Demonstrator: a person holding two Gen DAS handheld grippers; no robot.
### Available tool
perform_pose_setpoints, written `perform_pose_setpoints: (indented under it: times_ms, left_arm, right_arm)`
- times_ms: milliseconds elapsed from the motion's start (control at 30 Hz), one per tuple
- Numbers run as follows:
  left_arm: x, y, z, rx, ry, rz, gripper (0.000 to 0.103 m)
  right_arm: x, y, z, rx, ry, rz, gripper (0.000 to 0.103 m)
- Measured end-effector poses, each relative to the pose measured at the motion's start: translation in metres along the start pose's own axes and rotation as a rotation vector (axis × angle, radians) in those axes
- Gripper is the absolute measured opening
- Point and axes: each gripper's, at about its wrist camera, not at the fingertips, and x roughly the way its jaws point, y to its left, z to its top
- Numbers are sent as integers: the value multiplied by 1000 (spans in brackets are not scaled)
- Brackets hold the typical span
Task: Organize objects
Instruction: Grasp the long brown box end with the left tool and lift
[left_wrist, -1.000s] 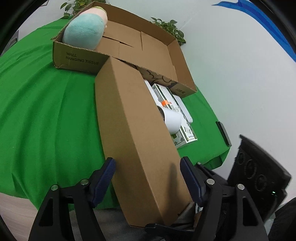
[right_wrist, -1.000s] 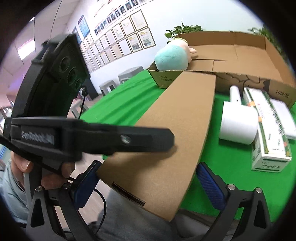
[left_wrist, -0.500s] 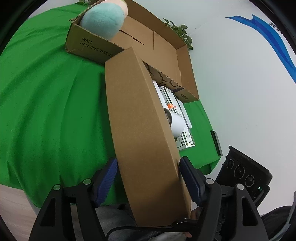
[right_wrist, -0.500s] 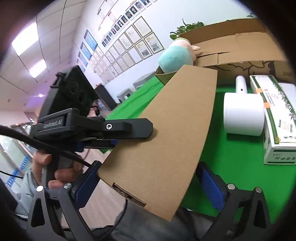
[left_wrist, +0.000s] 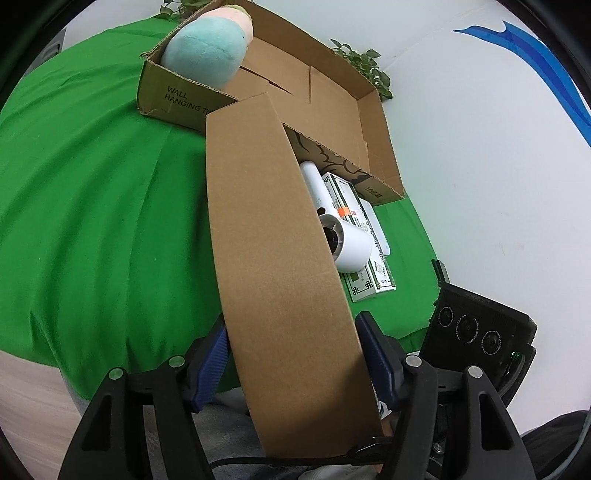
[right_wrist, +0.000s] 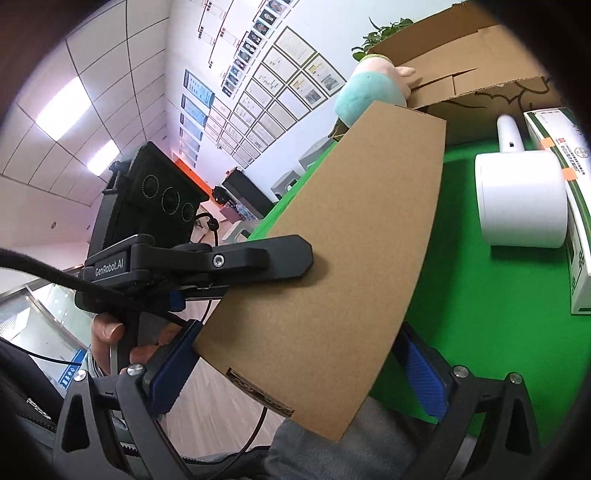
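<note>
A long brown cardboard box (left_wrist: 273, 258) is held up off the green table, tilted toward the open carton (left_wrist: 328, 96). My left gripper (left_wrist: 295, 358) is shut on its near end, blue pads against both sides. My right gripper (right_wrist: 299, 362) is shut on the same box (right_wrist: 343, 243) from the other side. The left gripper's finger (right_wrist: 236, 262) lies across the box in the right wrist view. A teal and pink plush toy (left_wrist: 207, 55) sits in the carton's left corner.
A white hair dryer (left_wrist: 343, 243) lies on the green tablecloth (left_wrist: 92, 206) beside a green-and-white packet box (left_wrist: 365, 266), both right of the held box. Plants stand behind the carton. A white wall is close on the right.
The cardboard box has been lifted and tilted up more. Both grippers have closed in on its near end and hold it higher over the table edge.
</note>
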Motion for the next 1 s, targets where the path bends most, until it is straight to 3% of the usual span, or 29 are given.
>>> perform_pose_setpoints:
  times_ms: [167,467,633,733,867,1000]
  left_arm:
    - [1,-4,-1,-4,0,13,64]
    - [0,-10,-2,-4,-6,19,64]
    - [-2,-24,0,39,-24,32,63]
    - [-5,-27,3,44,-35,-4,55]
    - [-5,-38,3,91,-29,-23,55]
    - [8,-41,1,100,17,-32,40]
  right_arm:
    - [2,-2,11,-9,16,-24,100]
    - [-13,18,16,-112,20,-198,100]
    - [-22,30,17,-174,-4,-254,100]
    - [-24,30,18,-184,-11,-269,100]
    - [-26,23,19,-154,-12,-268,100]
    - [-26,19,18,-135,-2,-272,100]
